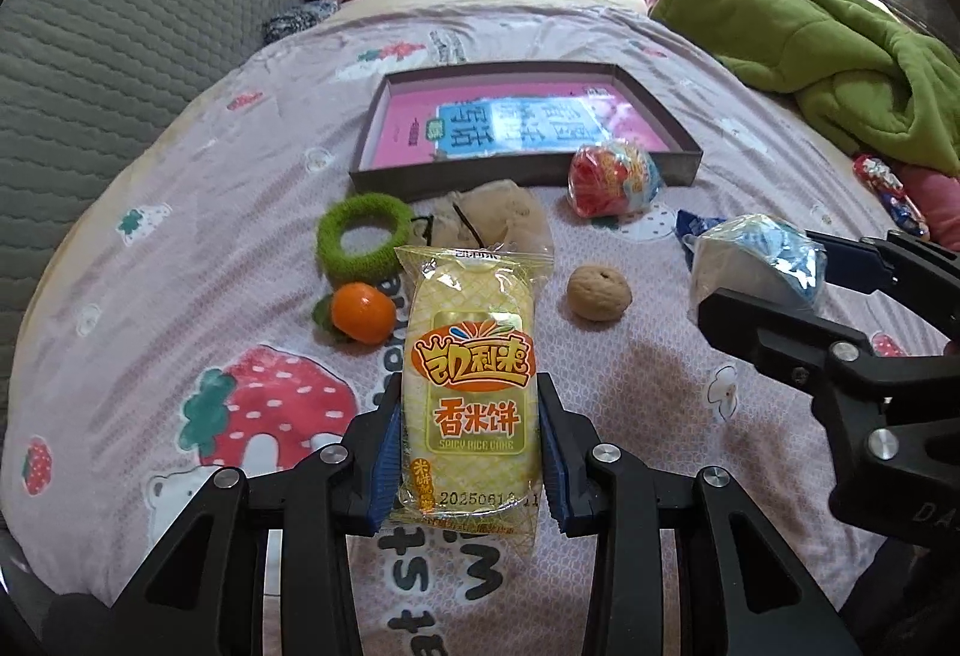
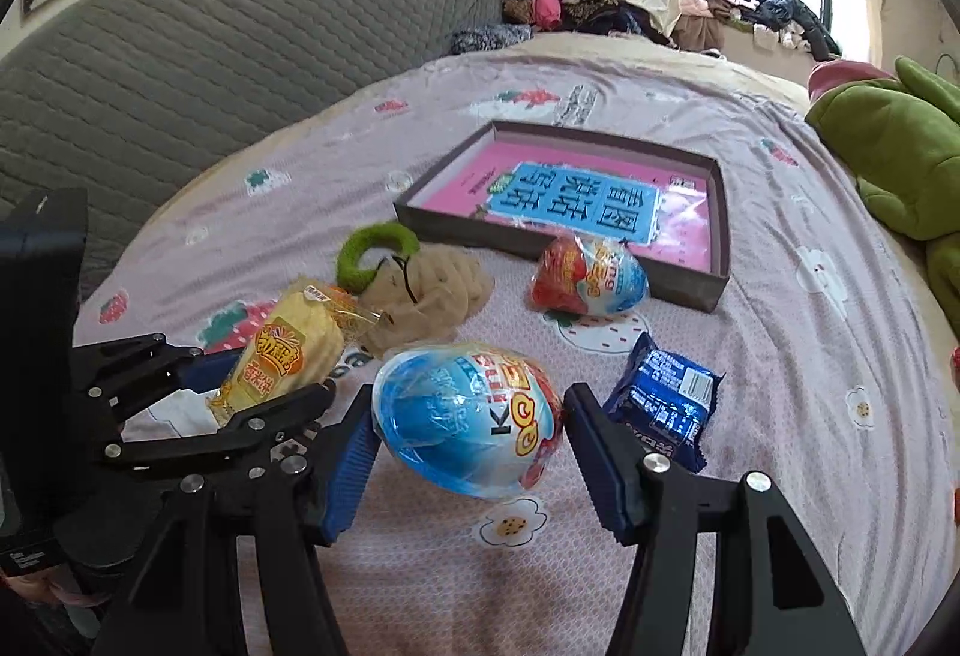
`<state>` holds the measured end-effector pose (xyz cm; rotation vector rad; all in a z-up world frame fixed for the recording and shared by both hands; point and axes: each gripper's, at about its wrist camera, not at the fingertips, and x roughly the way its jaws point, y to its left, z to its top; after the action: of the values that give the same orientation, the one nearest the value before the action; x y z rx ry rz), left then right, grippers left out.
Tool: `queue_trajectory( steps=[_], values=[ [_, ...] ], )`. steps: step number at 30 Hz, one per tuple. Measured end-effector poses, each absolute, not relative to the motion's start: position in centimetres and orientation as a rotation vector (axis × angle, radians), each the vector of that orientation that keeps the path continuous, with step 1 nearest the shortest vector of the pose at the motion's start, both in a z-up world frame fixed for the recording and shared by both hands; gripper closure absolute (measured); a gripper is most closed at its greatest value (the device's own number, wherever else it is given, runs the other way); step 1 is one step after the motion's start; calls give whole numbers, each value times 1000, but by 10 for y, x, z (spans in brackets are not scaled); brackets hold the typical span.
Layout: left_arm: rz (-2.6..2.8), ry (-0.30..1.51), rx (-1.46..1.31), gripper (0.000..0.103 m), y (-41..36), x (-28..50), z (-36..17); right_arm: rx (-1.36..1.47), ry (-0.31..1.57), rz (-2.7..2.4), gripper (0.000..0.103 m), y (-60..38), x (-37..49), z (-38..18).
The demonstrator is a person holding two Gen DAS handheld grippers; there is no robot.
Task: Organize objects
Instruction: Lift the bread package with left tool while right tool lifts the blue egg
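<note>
- Yellow rice-cake packet [image 1: 468, 386] is clamped between the blue pads of the left claw [image 1: 470, 404], held clear above the bed sheet [image 1: 180, 248].
- Right claw [image 2: 471, 431] grips the blue egg-shaped toy pack [image 2: 465, 425] by its sides; pads press both flanks, also off the sheet.
- Step, as I read it: both items picked, carry phase. Likely destination is the shallow dark box [image 1: 654, 104] lying further up the bed, with a pink-and-blue book inside.
- Next move calls for: take both claws forward over the box rim, stagger them so they don't collide, lower, then let go inside the walls.
- Still on the sheet: green fuzzy ring [image 1: 363, 236], toy orange [image 1: 362, 312], walnut [image 1: 599, 292], beige drawstring pouch [image 1: 498, 215], red egg pack [image 1: 612, 179] touching the box's near wall, blue snack packet [image 2: 663, 401].
- Hard to tell: the blue egg's underside is hidden; orange and walnut are blocked by the left claw in the right wrist view; another red wrapper at the left view's right edge is half hidden by the green blanket [image 1: 828, 32].
</note>
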<state>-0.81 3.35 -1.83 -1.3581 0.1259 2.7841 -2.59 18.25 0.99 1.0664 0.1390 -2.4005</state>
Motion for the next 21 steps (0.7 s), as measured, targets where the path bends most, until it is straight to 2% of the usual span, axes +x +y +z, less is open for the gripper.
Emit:
queue_trajectory(
  steps=[21],
  values=[
    [2848, 105, -1230, 63, 20, 8, 21, 962, 35, -2462, 42, 183, -1, 49]
  ],
)
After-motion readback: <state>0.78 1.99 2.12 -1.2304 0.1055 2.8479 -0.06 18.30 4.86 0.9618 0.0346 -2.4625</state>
